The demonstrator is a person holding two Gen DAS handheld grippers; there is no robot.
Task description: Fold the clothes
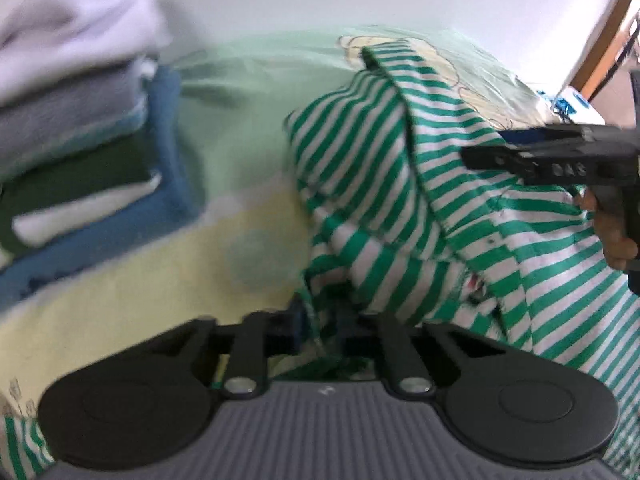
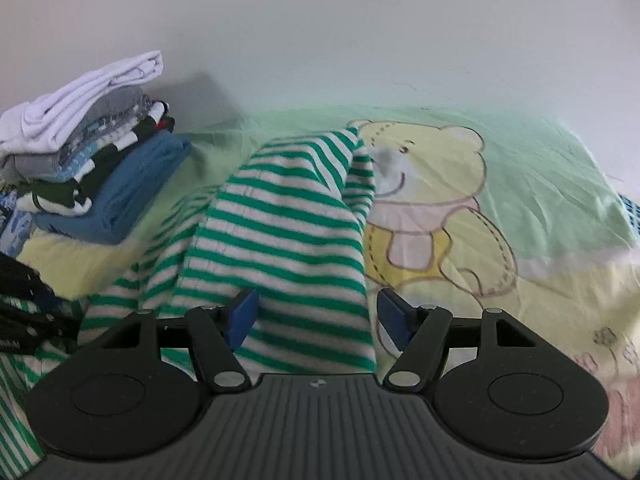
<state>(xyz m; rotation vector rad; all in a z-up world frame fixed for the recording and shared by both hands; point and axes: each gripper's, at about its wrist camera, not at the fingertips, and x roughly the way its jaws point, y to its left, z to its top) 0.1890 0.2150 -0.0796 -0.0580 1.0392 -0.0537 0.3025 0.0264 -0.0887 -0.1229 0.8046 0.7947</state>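
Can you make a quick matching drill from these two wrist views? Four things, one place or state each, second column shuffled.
Things:
1. striped garment
2. folded stack
3. left claw
4. right claw

States:
A. open, cloth lying between its fingers
B. piled at the left on the sheet
C. shut, pinching striped cloth
D. rumpled mid-bed, partly over the printed bear

Pairs: 1-D, 2-B, 3-C, 4-A

Soft knit striped garment, smooth printed cotton sheet, matt black plastic tongs with ribbed grey housing.
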